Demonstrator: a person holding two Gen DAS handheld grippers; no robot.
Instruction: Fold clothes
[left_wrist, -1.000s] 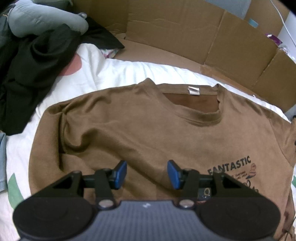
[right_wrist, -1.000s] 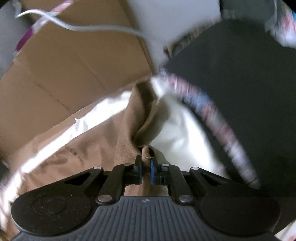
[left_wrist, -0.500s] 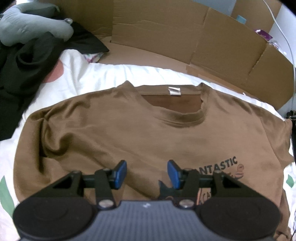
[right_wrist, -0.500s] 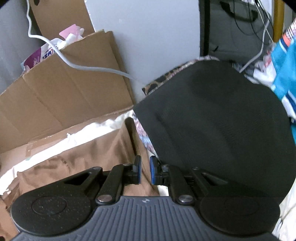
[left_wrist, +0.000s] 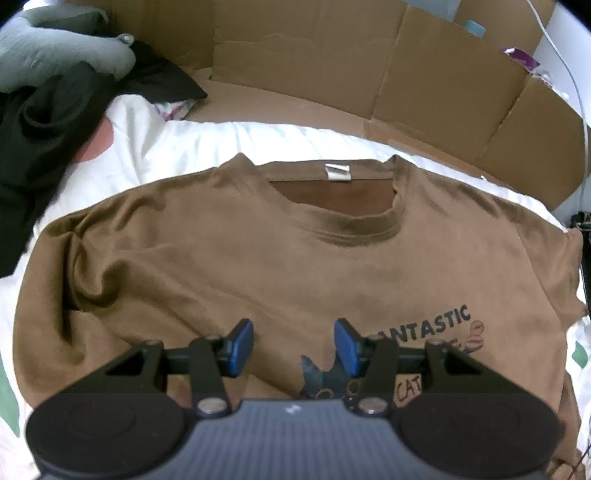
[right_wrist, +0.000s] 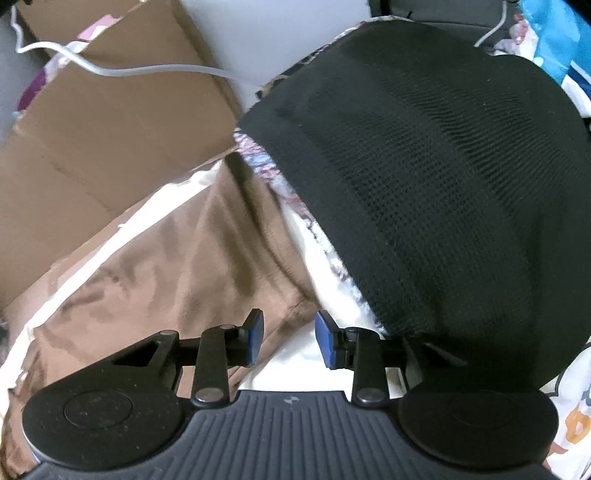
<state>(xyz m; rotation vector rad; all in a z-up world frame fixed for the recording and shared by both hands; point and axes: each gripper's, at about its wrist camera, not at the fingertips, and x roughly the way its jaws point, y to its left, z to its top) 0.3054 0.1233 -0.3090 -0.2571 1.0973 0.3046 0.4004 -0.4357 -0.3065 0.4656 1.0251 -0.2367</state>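
One brown T-shirt (left_wrist: 280, 266) lies face up on the white bedsheet (left_wrist: 207, 147), collar toward the cardboard wall (left_wrist: 443, 85), its left side still rumpled. I judge the spreading step nearly done and no fold begun. My left gripper (left_wrist: 293, 341) hovers over the chest, jaws half spread and empty. My right gripper (right_wrist: 290, 341) is opening beside the sleeve (right_wrist: 207, 258), nothing pinched. Next I need a grip on each shoulder or sleeve edge.

We see our right claw (right_wrist: 289, 338) opening, nothing between its blue pads (right_wrist: 255, 335), over the shirt's (right_wrist: 177, 269) sleeve edge and the white sheet (right_wrist: 295, 350). A black mesh chair (right_wrist: 424, 184) stands just right, cardboard (right_wrist: 103, 122) and a cable (right_wrist: 147, 69) behind.
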